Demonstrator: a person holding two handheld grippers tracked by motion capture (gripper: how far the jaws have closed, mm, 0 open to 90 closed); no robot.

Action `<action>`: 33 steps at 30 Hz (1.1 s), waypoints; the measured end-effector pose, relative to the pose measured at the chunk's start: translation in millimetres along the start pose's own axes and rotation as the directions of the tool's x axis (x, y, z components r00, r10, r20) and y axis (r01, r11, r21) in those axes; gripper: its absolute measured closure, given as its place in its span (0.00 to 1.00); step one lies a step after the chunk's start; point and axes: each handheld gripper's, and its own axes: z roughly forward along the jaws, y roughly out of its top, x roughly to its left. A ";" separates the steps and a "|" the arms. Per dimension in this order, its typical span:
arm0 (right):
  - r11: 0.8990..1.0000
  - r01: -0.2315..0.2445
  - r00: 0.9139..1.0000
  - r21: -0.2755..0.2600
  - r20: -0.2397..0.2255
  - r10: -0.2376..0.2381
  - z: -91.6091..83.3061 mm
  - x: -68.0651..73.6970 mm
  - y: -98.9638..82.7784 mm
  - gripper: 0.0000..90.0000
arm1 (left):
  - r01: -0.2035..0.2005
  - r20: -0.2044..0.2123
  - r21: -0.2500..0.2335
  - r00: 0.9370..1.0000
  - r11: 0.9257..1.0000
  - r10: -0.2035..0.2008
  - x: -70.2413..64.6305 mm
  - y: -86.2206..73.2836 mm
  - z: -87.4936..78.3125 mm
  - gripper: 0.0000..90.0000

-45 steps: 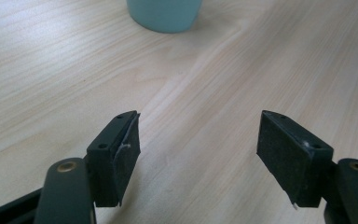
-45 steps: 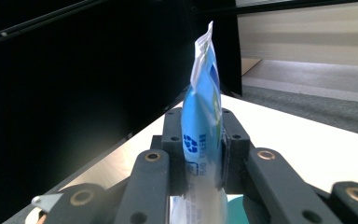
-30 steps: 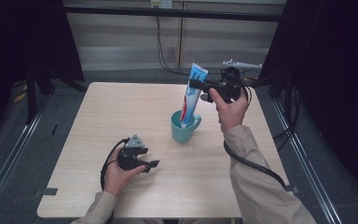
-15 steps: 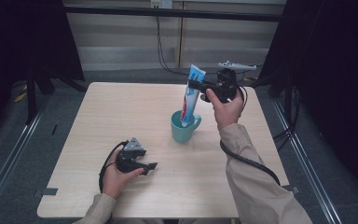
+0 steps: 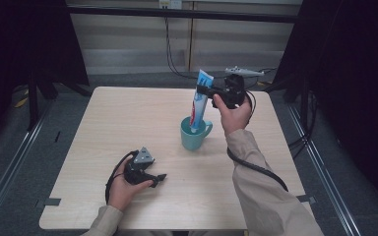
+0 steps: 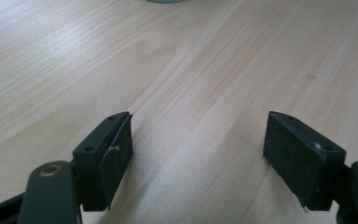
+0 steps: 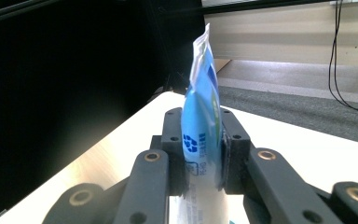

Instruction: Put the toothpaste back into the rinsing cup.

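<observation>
A blue and white toothpaste tube (image 5: 198, 101) stands nearly upright with its lower end inside a teal mug (image 5: 193, 135) near the table's middle. My right gripper (image 5: 204, 92) is shut on the tube's upper part from the right. In the right gripper view both pads squeeze the flat tube (image 7: 201, 112). My left gripper (image 5: 158, 178) lies low over the table near the front left, in the person's hand. Its jaws have just been opening, and in the left gripper view they stand wide apart (image 6: 198, 149) with only bare wood between them.
The light wooden table (image 5: 128, 118) has bare room left of the mug and along the far side. A black cable trails from each gripper. Dark curtains flank both sides, and grey floor with cables lies beyond the far edge.
The right gripper has sunk a little and shifted left with the tube, whose lower end now sits deeper in the mug. The left hand has stayed in place.
</observation>
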 end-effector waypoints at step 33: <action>0.999 -0.017 0.999 0.032 0.043 0.015 21.0 -10.5 -39.7 0.84 | -0.016 0.003 0.014 1.000 1.000 0.016 -1.5 0.5 1.5 0.19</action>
